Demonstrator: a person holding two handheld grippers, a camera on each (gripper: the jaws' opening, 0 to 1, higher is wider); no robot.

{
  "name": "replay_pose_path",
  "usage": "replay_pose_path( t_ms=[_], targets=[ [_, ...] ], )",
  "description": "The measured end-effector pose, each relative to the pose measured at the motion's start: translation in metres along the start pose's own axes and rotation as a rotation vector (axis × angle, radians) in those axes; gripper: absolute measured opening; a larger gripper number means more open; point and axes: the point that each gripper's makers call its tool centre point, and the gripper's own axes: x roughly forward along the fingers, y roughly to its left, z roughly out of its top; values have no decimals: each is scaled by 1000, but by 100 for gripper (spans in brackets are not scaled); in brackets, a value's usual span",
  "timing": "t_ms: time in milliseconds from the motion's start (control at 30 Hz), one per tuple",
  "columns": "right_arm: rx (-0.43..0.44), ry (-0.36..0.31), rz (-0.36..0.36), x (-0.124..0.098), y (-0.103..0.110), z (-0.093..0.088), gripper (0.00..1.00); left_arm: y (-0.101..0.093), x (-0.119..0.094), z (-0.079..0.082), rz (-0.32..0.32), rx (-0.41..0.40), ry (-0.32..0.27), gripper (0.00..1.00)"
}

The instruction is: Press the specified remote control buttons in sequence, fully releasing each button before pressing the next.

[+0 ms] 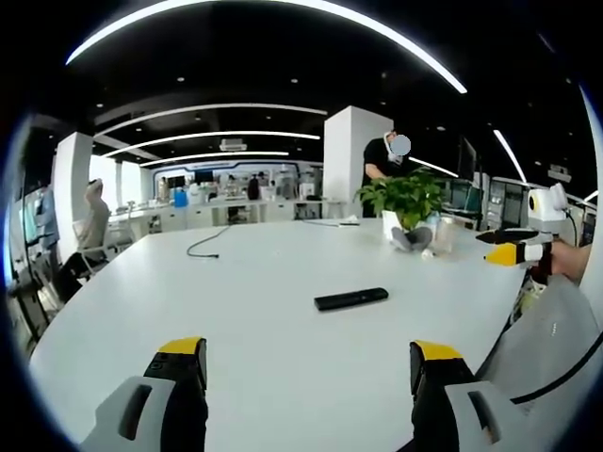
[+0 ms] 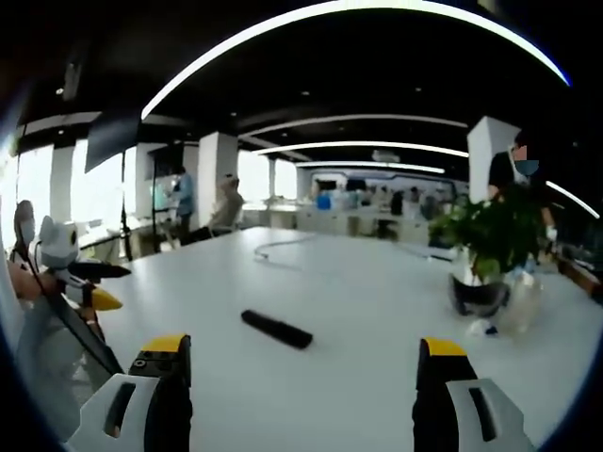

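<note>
Remote control (image 1: 350,298): black, slim, lying flat on the white worktop (image 1: 245,282), nothing touching it. In the left gripper view it sits past the jaws, right of centre; in the right gripper view (image 2: 276,329) it lies ahead between the jaws, nearer the left one. Any button markings or brand are too small to read.

Left gripper (image 1: 309,363): jaws set wide apart, yellow-tipped, nothing between them, hovering above the worktop short of the remote. It also appears at the left edge of the right gripper view (image 2: 94,282), held by a hand.

Right gripper (image 2: 300,363): jaws likewise wide apart and empty, over bare worktop (image 2: 358,282). Seen at the right edge of the left gripper view (image 1: 513,247).

Potted plant (image 1: 405,200): green leaves in a white pot, standing on the far right of the worktop; contents of the pot otherwise hidden (image 2: 485,245).

Cable (image 1: 209,242): dark, loose on the far part of the worktop.

Person (image 1: 382,160): standing behind the plant, dark top.

Seated person (image 1: 92,221): at the far left edge of the worktop.

No legible writing anywhere.
</note>
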Motion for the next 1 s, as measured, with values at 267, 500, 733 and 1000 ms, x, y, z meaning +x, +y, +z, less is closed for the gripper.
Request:
replay_pose_path(
  t_ms=[267, 500, 733, 1000],
  targets=[
    [28, 21, -2, -1, -6, -8, 95, 3, 0, -5, 1, 5, 8, 92],
    [38, 34, -15, -1, -10, -13, 95, 2, 1, -7, -5, 6, 13, 92],
    [27, 58, -8, -1, -9, -18, 95, -1, 0, -5, -5, 8, 14, 92],
    [23, 72, -1, 0, -7, -20, 94, -1, 0, -4, -4, 5, 15, 91]
  ],
)
